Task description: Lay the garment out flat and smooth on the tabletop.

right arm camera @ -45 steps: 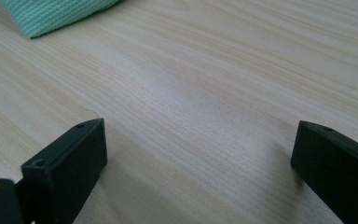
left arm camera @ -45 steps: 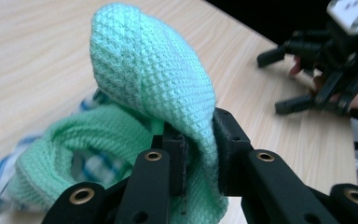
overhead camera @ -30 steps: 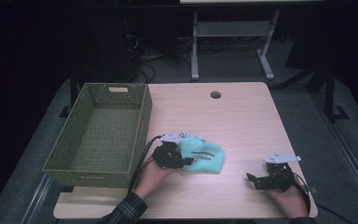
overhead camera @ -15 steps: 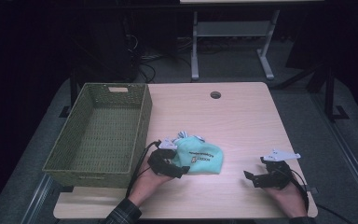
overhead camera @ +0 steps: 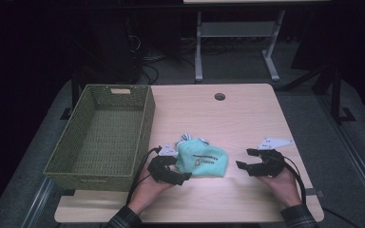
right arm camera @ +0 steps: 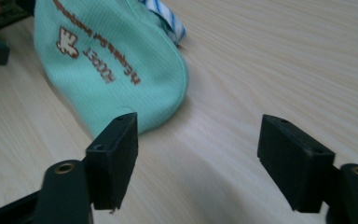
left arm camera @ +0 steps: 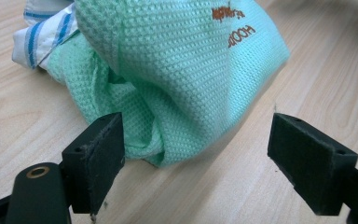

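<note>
Crumpled mint waffle-knit cloth [overhead camera: 203,160] on pale woodgrain table [overhead camera: 247,118], left gripper [overhead camera: 173,172] jaws spread, right gripper [overhead camera: 246,158] jaws apart, just narrowing, empty

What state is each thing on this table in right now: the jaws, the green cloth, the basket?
Left gripper: jaws open, just widened, close around the cloth's near edge without pressing it.
Right gripper: jaws open, just narrowing, nothing between them.
Mint green cloth: bunched in a heap on the table, printed side up.
Striped cloth: tucked behind the green one, partly hidden.
Wicker basket: upright, empty.
</note>
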A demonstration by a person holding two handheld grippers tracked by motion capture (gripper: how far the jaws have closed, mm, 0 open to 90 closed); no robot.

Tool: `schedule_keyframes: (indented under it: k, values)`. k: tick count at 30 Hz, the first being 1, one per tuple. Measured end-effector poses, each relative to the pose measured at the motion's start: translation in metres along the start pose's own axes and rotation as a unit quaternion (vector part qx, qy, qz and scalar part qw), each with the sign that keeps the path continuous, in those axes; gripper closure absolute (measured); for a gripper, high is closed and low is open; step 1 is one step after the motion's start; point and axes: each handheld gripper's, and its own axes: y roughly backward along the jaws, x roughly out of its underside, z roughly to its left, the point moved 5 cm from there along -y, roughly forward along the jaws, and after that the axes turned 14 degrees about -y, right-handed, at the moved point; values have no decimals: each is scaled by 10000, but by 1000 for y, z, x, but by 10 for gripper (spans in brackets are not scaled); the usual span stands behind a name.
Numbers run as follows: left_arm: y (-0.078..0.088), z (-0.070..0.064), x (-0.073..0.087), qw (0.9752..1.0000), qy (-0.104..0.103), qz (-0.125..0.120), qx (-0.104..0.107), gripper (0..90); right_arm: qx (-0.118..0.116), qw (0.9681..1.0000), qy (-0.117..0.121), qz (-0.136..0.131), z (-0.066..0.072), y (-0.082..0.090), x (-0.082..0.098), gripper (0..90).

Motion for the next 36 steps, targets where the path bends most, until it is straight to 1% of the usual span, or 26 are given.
schedule_keyframes:
  k: [1,3,4,6,7,8,9,11,12,14,16,18,19,20,21,22,23,27,29,30,32,34,35,36]
  values:
    - [0,0,0,10000,-2,-8,-3,179,-50,10000,22,-14,0,-3,-3,334]
    - [0,0,-1,10000,-4,1,1,179,-90,9999,35,67,1,-11,-8,360]
    - [-1,-1,-1,10000,25,-33,-4,179,-150,9999,59,50,1,-15,-11,382]
    - [-2,-2,-2,10000,-26,1,-3,179,-224,9997,80,31,-1,-21,-13,408]
    - [-2,-2,-2,10000,-51,16,-5,179,-292,9995,58,141,-1,-27,-14,409]
    - [-2,-2,-2,10000,-58,19,-12,179,-320,9993,85,195,-2,-30,-14,418]
    - [-2,-2,-2,10000,-55,18,-18,179,-361,9991,116,196,-1,-33,-16,429]
    - [-2,-2,-3,10000,-51,3,-28,179,-553,9983,71,196,0,-40,-20,447]
    - [-1,-2,-3,10000,-43,-4,-39,179,-584,9981,123,158,0,-42,-21,466]
    - [-1,-2,-4,10000,-21,-50,-61,179,-693,9974,90,170,1,-49,-22,510]
    - [0,-1,-5,10000,-38,-38,-59,179,-727,9970,64,247,1,-54,-21,562]
    - [-1,-1,-5,10000,-46,-47,-53,179,-765,9966,53,296,2,-56,-19,638]
    - [-1,-2,-6,10000,-55,-61,-46,179,-777,9965,49,314,2,-57,-19,697]
    - [-2,-2,-6,10000,-63,-65,-35,179,-798,9963,97,317,2,-57,-19,756]
    - [-2,-2,-7,9999,-35,-88,-33,179,-769,9965,120,295,2,-56,-19,809]
    - [-2,-2,-7,10000,-53,-73,-31,179,-753,9966,174,282,2,-54,-19,852]
    - [-2,-2,-7,9999,-68,-69,-28,179,-733,9968,185,253,2,-52,-19,869]
    - [-3,-3,-8,9999,-80,-74,-19,179,-684,9973,173,185,-2,-43,-21,881]
    - [-3,-3,-8,9999,-69,-82,-20,179,-735,9971,128,154,-4,-41,-22,885]
    - [-2,-3,-8,9999,-70,-81,-17,179,-701,9973,121,160,-4,-40,-22,886]
    - [-2,-3,-9,9999,-36,-113,-27,179,-668,9975,181,145,-4,-37,-22,888]
    - [-2,-2,-9,9999,-58,-90,-20,179,-572,9980,236,101,-6,-31,-23,888]
    - [-2,-2,-9,9999,-50,-91,-14,179,-522,9983,232,89,-7,-28,-23,889]
    - [-2,-2,-9,9999,-52,-90,-15,179,-438,9988,219,19,-10,-23,-24,890]
